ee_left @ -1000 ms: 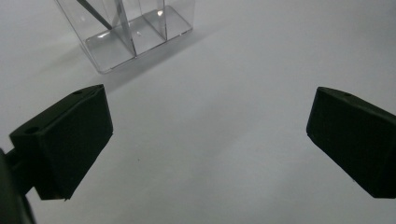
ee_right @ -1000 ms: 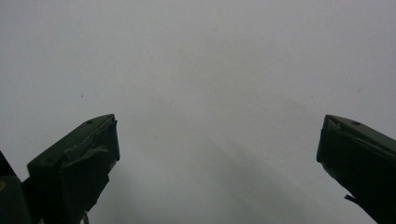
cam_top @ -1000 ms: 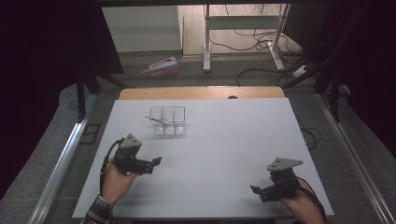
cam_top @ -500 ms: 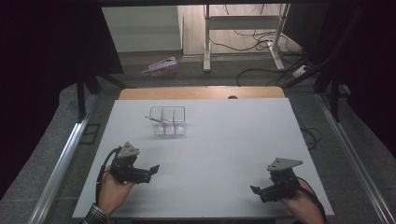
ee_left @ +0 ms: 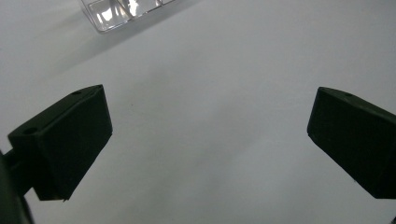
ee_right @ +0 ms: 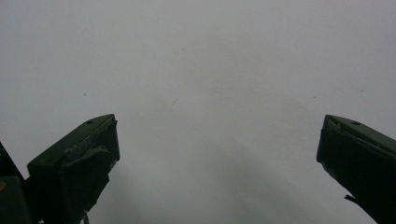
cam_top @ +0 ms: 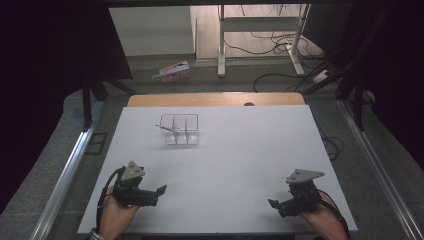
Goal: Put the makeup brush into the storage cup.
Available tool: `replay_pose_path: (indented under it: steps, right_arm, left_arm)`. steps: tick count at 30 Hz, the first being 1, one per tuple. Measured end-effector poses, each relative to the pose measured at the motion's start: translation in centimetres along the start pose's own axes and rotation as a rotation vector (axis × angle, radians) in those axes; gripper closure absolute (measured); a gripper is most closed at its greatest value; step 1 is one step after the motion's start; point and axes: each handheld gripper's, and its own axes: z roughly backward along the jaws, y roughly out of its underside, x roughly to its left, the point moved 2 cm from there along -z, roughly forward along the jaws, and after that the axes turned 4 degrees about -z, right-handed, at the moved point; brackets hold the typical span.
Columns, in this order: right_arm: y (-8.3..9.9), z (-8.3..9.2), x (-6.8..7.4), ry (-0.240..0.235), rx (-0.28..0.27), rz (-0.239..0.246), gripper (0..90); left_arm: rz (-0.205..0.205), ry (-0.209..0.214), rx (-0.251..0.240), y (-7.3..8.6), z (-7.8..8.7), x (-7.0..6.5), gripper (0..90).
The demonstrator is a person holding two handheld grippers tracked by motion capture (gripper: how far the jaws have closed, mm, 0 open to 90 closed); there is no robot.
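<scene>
Clear tray sits on white table; both claws gape wide, empty.

The high view looks forward and down from above the person's side, taking in the whole white table and the floor beyond. The left gripper view rides low and close over the tabletop, facing the clear divided tray at its top edge; the high view shares that tray. The right gripper view sits just as near, looking along its jaws at bare tabletop.
</scene>
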Motion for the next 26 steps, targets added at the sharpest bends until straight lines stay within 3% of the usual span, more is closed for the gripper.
replay_pose_path:
  steps: [9, 16, 21, 26]
  right_arm:
    - [0.0, 0.0, 0.0, -0.001, 0.004, 0.0, 0.0]
    - [0.1, -0.1, 0.0, -0.001, 0.007, 0.004, 0.0]
    - [0.1, -0.1, 0.0, 0.001, 0.012, 0.009, 0.0]
    - [0.1, -0.2, 0.0, 0.0, 0.016, 0.015, 0.0]
  left_arm:
    - [-0.033, -0.007, 0.011, 1.1, 0.2, -0.8, 0.0]
    - [-0.011, 0.006, -0.006, 2.0, 0.5, -1.1, 0.0]
    - [0.027, 0.05, -0.048, 2.6, 0.8, -0.9, 0.0]
    - [0.037, 0.032, -0.04, 2.7, 0.8, -0.7, 0.0]
